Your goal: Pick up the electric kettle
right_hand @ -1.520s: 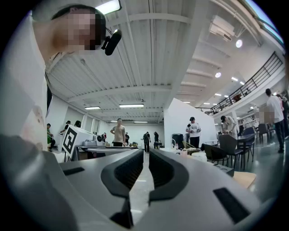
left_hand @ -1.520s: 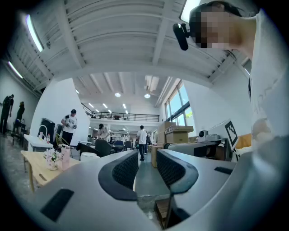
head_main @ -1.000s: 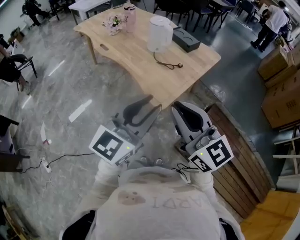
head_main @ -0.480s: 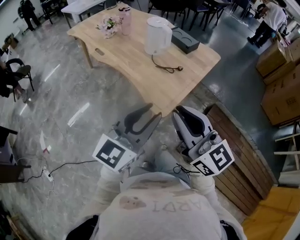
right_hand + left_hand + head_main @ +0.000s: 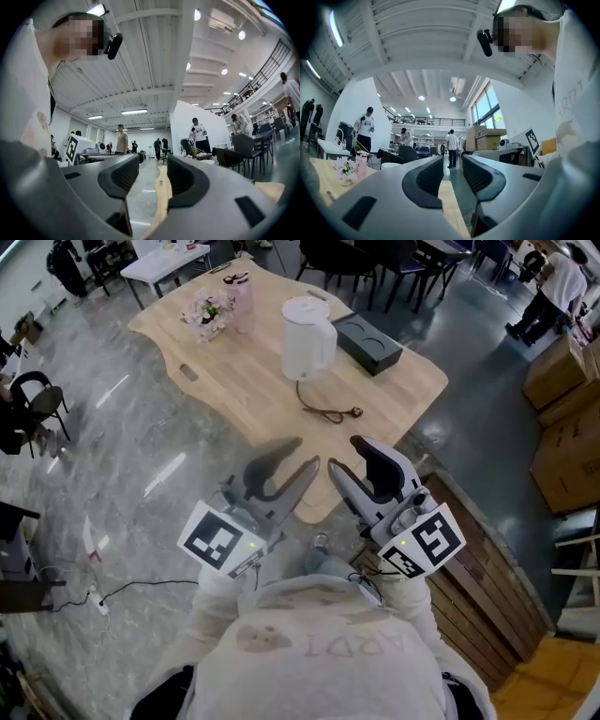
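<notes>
Glossy grey floor (image 5: 112, 451), wooden table (image 5: 246, 390)

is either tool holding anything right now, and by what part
Nothing is held. The left tool has its jaws apart and empty; the right tool has just been opening its jaws, with nothing between them. The kettle sits untouched on the table.

Worktop (image 5: 234, 395) looks like pale matt wood, pretty smooth. Electric kettle (image 5: 305, 338) is smooth white plastic. Floor (image 5: 122, 465) is glossy grey stone, super reflective. Left tool (image 5: 298, 454) and right tool (image 5: 345, 456) are matt grey plastic with dark ribbed pads (image 5: 430, 174).
</notes>
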A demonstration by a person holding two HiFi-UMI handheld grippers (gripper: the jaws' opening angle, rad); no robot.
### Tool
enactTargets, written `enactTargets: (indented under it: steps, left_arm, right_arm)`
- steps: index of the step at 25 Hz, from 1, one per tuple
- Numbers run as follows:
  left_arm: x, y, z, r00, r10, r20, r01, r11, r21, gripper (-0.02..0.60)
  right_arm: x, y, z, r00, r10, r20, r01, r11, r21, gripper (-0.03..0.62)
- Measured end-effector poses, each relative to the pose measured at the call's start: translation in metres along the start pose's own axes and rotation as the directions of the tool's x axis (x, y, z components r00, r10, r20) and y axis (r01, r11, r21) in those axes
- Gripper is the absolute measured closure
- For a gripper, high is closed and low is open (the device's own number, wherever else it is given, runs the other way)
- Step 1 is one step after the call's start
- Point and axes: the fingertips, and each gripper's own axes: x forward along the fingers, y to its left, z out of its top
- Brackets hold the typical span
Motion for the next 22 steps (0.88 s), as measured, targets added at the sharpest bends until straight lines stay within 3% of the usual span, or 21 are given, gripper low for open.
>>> enactTargets:
  steps: [9,22]
  left_arm:
    - [0.075,0.046,-0.008,0.998,0.065,-0.007,-0.065,0.998,0.015,0.474]
    - [0.092,0.111,-0.042,0.991,0.094,-0.101,-0.096,0.995,-0.017,0.474]
  right_arm:
    - [0.033,-0.112,-0.021,0.997,0.049,-0.067,-0.05,0.999,0.0,0.373]
    - [0.115,-0.228,-0.086,0.983,-0.048,-0.18,0.055,0.998,0.033,0.356]
